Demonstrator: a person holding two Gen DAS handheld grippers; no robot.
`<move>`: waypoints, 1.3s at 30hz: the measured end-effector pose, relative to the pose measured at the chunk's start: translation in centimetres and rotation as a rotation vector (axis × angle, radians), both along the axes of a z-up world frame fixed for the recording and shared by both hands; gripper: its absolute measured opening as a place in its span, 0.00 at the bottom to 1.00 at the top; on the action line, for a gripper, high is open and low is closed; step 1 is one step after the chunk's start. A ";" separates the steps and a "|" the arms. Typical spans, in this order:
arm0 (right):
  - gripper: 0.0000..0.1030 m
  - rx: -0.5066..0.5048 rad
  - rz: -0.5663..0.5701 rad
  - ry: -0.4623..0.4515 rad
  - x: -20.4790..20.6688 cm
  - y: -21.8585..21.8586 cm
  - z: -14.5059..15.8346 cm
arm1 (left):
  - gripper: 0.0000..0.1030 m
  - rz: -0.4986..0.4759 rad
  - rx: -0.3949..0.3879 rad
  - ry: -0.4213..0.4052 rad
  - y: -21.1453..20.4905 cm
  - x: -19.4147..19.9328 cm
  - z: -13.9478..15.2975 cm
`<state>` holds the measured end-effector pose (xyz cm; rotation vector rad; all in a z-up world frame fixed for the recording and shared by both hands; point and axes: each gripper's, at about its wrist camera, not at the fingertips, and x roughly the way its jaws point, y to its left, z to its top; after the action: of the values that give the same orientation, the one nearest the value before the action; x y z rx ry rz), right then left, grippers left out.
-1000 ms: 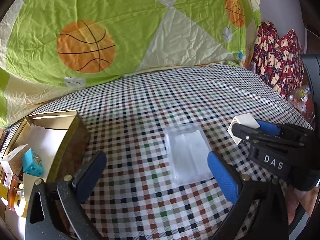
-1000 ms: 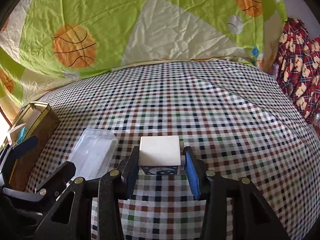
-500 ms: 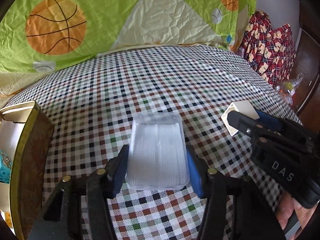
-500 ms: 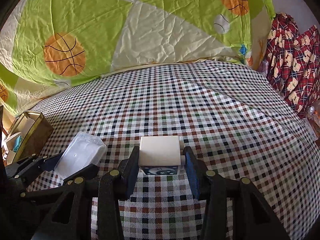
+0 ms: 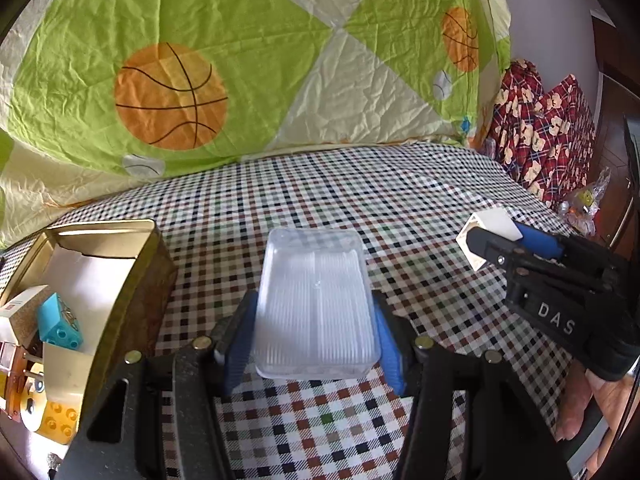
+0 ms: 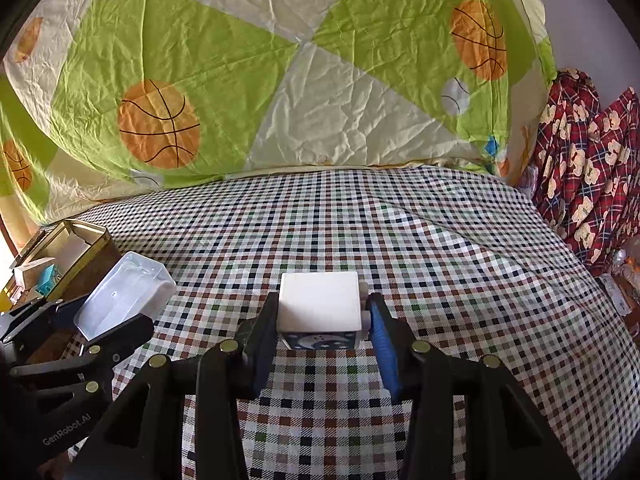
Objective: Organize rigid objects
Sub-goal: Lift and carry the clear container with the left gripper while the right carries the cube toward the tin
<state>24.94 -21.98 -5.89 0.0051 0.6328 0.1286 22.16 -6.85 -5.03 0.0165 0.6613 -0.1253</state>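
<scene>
My left gripper [image 5: 314, 336] is shut on a clear plastic box [image 5: 314, 304] and holds it above the checked cloth; the box also shows in the right wrist view [image 6: 124, 296]. My right gripper [image 6: 322, 328] is shut on a white toy block [image 6: 318, 306] with a dark picture on its near side. That block shows at the right of the left wrist view [image 5: 490, 236], in the right gripper's jaws. A gold tin [image 5: 132, 264] stands at the left, with a blue brick [image 5: 60, 322] and other small toys inside.
The checked cloth [image 6: 440, 280] covers the surface. A green and cream basketball sheet [image 6: 280, 80] hangs behind it. Red bear-print fabric [image 6: 588, 176] lies at the right edge. The tin also shows at far left in the right wrist view [image 6: 80, 248].
My left gripper closed on the clear box and lifted it off the cloth toward the tin. The right gripper kept hold of the white block.
</scene>
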 end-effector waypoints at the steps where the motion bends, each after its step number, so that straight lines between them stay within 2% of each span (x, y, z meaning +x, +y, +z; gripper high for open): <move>1: 0.44 -0.005 0.002 -0.012 -0.2 0.1 0.1 | 0.53 0.006 0.005 -0.014 0.0 -0.2 0.2; 13: 0.44 0.009 0.067 -0.137 -2.5 1.4 1.3 | 0.53 0.060 0.002 -0.161 1.7 -3.5 1.6; 39: 0.44 0.035 0.171 -0.219 -6.0 4.4 2.0 | 0.53 0.119 -0.001 -0.305 4.3 -8.5 2.5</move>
<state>18.97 -17.56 -3.92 -0.0294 0.4113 0.3015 13.62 -2.54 -2.55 -0.0051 0.3563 -0.0073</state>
